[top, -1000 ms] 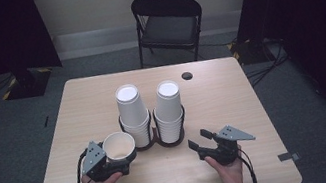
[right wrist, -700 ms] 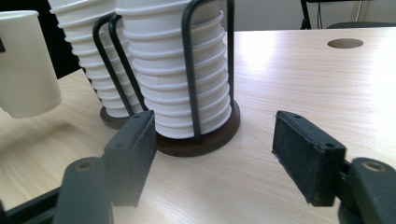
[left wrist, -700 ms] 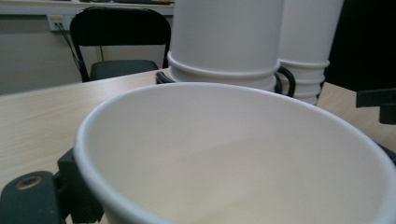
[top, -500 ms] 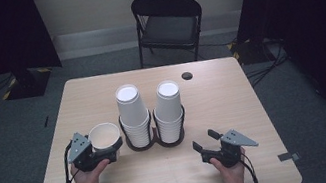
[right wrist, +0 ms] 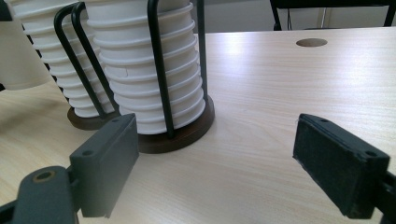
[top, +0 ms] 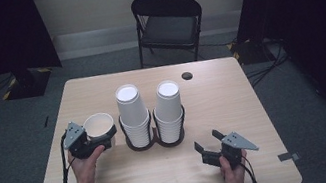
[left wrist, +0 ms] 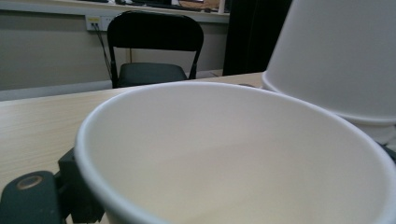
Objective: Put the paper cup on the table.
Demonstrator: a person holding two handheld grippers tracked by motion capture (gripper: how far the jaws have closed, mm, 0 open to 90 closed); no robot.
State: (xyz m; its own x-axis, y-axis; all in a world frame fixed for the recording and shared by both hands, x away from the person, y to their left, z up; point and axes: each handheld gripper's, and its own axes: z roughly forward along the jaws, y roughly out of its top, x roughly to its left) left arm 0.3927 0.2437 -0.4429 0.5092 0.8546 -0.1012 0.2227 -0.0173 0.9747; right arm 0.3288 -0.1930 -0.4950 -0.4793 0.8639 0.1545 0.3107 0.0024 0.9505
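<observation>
The left gripper (top: 100, 137) was clamped on an upright paper cup (top: 99, 125), beside the cup stacks (top: 133, 113), probably for carrying it away. The right gripper (top: 209, 144) had just been opening, with nothing between its jaws.

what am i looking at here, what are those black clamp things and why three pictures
A person sits at a wooden table, holding a hand-held two-jaw clamp in each hand. One picture looks down from above; the other two come from small cameras riding on each clamp. On the table, two stacks of white paper cups stand upside down in a black wire holder. The left gripper holds a single cup, mouth up. The right gripper holds nothing; its jaws have just been opening and stand wide apart.
</observation>
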